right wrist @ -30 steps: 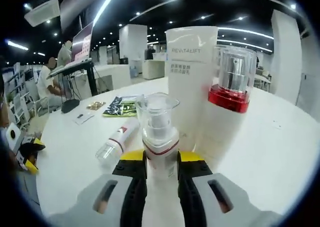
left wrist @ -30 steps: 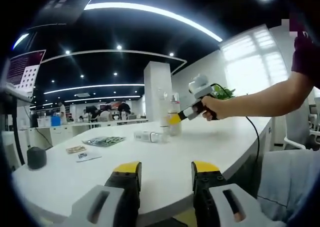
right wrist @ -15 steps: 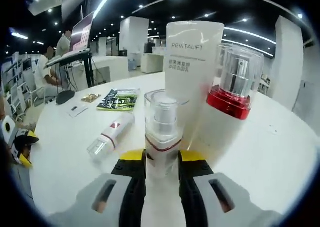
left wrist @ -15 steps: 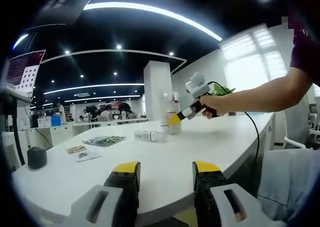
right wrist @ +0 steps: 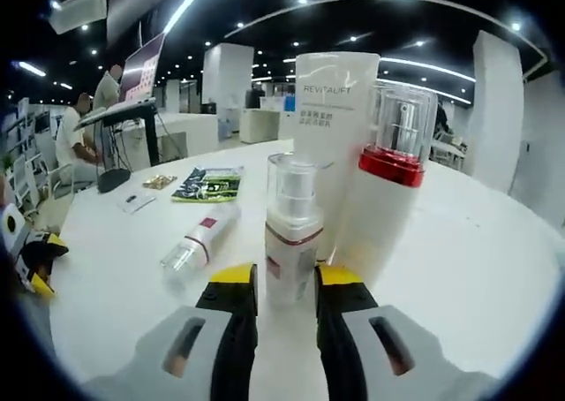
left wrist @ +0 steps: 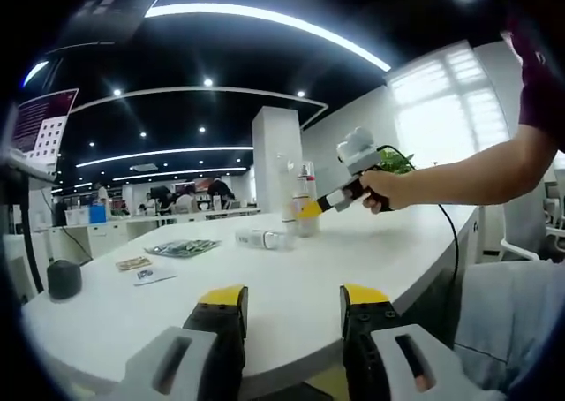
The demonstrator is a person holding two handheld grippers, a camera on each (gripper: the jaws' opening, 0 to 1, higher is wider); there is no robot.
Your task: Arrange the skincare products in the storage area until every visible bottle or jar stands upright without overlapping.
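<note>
A small white pump bottle (right wrist: pixel 291 242) with a clear cap and a red band stands upright on the white table (right wrist: pixel 477 268). It sits between the fingertips of my right gripper (right wrist: pixel 287 279), which is shut on its lower body. Just behind it stand a tall white tube (right wrist: pixel 335 127) and a white bottle with a red collar (right wrist: pixel 387 215). Another white bottle (right wrist: pixel 201 242) lies on its side to the left. In the left gripper view, my left gripper (left wrist: pixel 291 299) hangs open near the table's front edge, far from the bottle group (left wrist: pixel 303 198) and the right gripper (left wrist: pixel 311 208).
A magazine (right wrist: pixel 209 184) and two small cards (right wrist: pixel 160 184) lie beyond the lying bottle. A dark round object (left wrist: pixel 64 279) sits at the table's left end. A person's arm (left wrist: pixel 459 176) reaches over the table's right side. People sit at desks far behind.
The small pump bottle in my right gripper has gone from tilted toward the camera to upright on the table. My left gripper has barely moved.
</note>
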